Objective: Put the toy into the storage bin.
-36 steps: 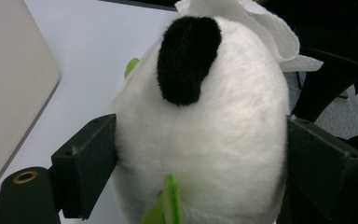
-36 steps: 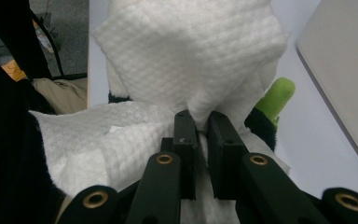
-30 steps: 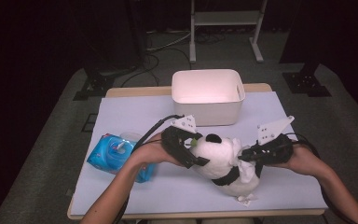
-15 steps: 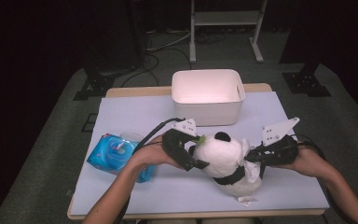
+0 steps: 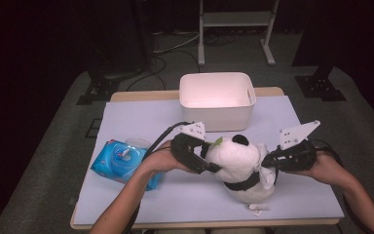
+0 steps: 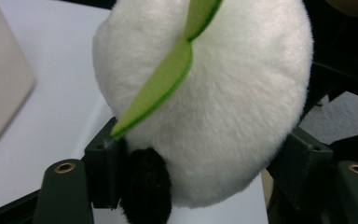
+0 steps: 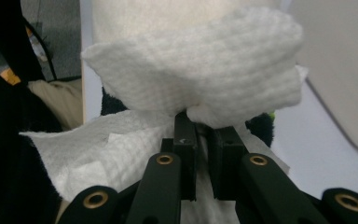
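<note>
A white bin (image 5: 218, 100) stands at the far middle of the table (image 5: 292, 204), open at the top, and its pale inside looks bare as far as the high view reaches. Near the left edge lies a blue wipes pack (image 5: 121, 161) with a round lid on top, partly under the person's left forearm. The stuffed panda (image 5: 241, 168) sits upright on the table in front of the bin, near the front edge and between the two hands: a round white head with black ears, a white body with a black band across the chest, and a small tag at its foot. A green felt leaf (image 6: 168, 79) lies across the top of its head, bright against the plush. The left gripper (image 5: 199, 156) is at the panda's head from the left; in the left gripper view its jaws have just been closing and now stand on either side of the white head, right against the fur, with one black ear beside the left jaw. Whether they already press the plush I cannot tell for sure, though the fur fills the gap between them. The right gripper (image 5: 268, 162) comes in from the right, its jaws together and clamped on a white wipe (image 7: 200, 70), a crumpled textured sheet held against the panda's side.
</note>
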`<state>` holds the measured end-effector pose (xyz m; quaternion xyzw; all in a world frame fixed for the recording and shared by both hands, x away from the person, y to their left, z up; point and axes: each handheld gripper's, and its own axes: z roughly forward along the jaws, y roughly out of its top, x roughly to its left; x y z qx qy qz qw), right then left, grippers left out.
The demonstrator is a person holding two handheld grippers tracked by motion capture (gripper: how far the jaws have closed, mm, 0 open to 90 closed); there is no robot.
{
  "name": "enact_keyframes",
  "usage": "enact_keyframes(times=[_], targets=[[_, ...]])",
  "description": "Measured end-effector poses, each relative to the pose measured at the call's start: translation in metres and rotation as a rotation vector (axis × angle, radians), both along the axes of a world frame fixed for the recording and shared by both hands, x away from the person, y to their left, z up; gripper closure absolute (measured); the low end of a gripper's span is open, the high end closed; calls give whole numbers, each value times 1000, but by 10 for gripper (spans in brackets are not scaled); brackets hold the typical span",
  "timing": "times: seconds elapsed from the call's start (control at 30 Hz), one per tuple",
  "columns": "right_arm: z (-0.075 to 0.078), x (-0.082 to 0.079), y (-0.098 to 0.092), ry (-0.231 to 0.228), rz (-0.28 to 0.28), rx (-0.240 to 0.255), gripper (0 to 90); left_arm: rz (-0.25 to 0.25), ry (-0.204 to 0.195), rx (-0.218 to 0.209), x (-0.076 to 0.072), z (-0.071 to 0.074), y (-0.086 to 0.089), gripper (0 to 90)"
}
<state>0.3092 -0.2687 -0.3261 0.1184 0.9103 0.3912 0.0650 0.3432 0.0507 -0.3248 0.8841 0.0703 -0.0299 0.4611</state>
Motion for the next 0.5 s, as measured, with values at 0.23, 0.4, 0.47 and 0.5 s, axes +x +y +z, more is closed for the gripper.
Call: enact_keyframes(times=[0.23,0.4,0.47,0.5], targets=[[0,10,6,25,13,66,824,28,-46,33,-4,22,14,320],[6,10,9,18,18,79,824,36,-45,25,-6,21,17,320],[12,10,9,10,18,77,824,37,-48,32,-6,24,16,320],[15,10,9,3,19,78,824,35,-54,38,-6,26,16,320]])
